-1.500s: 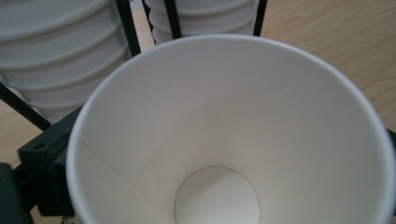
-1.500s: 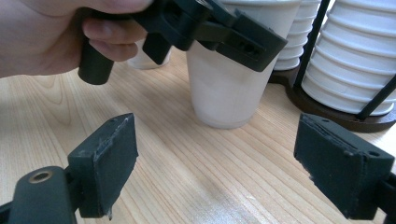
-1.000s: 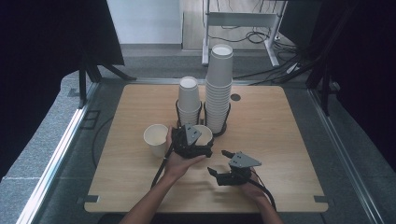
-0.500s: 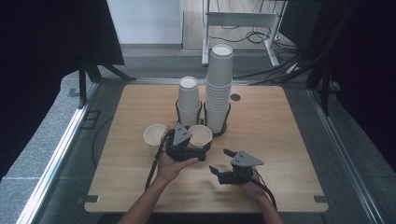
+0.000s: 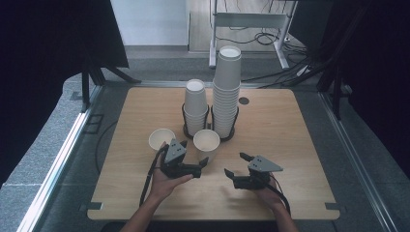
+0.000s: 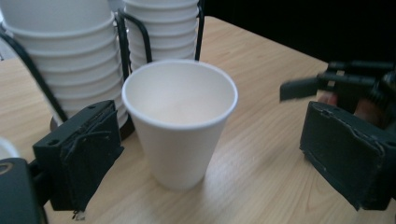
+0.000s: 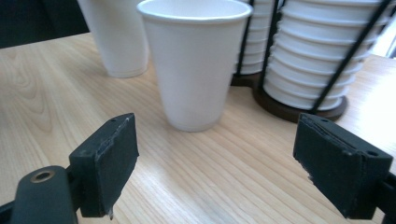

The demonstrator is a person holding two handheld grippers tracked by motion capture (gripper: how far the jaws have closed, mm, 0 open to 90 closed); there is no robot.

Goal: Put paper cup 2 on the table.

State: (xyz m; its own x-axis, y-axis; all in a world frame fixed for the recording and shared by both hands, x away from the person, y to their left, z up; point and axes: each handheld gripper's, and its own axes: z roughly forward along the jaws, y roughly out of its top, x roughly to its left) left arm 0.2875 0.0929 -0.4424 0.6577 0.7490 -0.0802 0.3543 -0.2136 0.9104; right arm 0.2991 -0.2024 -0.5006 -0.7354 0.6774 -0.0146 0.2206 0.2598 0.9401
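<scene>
The paper cup (image 5: 206, 143) sits upright on the table (image 5: 300, 145), just in front of the two cup stacks in their wire holders (image 5: 197, 108). The left gripper (image 5: 198, 166) is right beside it; its jaws have just been closing a bit but are apart, cup ahead of them, untouched. Looks like a fresh drop-off. A second cup (image 5: 161, 139) stands left of it. The right gripper (image 5: 234, 166) hangs open nearby. Next up, I'd guess: pull another cup off a stack, gripping gently.

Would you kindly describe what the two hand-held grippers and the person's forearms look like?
Both the left gripper and the right gripper are black, each topped by a grey three-cornered plate, with a black cable trailing back along the forearm. Their jaws end in flat, rectangular black pads with worn edges. The forearms are bare, with no sleeves in sight.
</scene>
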